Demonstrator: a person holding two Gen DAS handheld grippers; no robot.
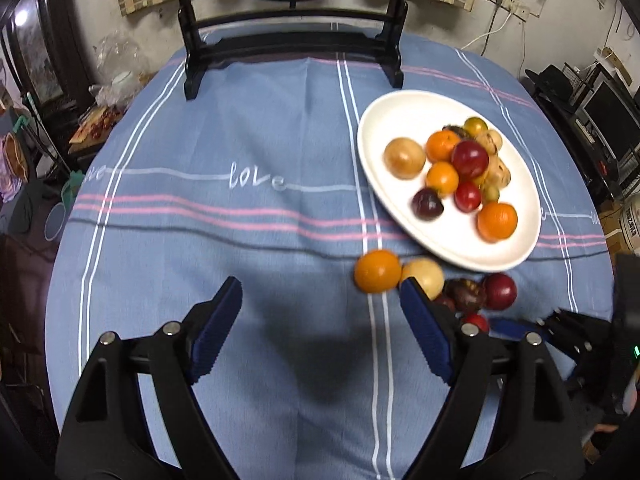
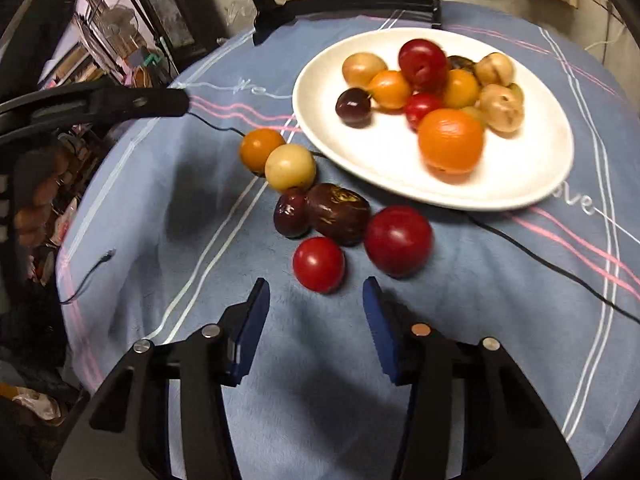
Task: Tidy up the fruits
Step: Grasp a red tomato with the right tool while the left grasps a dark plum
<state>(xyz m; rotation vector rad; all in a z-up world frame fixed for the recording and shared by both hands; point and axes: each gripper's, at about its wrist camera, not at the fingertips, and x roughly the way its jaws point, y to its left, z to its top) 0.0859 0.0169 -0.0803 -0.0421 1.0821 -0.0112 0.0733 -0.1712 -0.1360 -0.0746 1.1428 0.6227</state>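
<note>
The bench is round and covered with a blue striped cloth; behind it stands a dark wooden frame, and the room around is dim and full of things. On the cloth lies a white plate that already carries many fruits. Six fruits are not yet on it; they lie in a group on the cloth, just beside the near rim of the plate.

Your right gripper hangs over the cloth with its fingers apart and nothing between them. They pinch nothing and touch no fruit. The small red fruit lies just ahead of the fingertips, nearly on the middle line between them. The big red fruit is ahead and a little to the right, the dark wrinkled fruit is farther ahead, and the pale yellow fruit and the small orange are the farthest, ahead to the left.

I judge that the step in hand is to take the small red fruit. Bring the fingers forward and down until the fruit sits between the blue pads, at its widest part. Keep them open enough to pass around it without pushing it, because it is round and will probably roll into its neighbours. Close softly, lift straight, then set it on a free part of the plate.

Your left gripper is spread wide and holds nothing. The small orange lies just ahead of its right finger.
</note>
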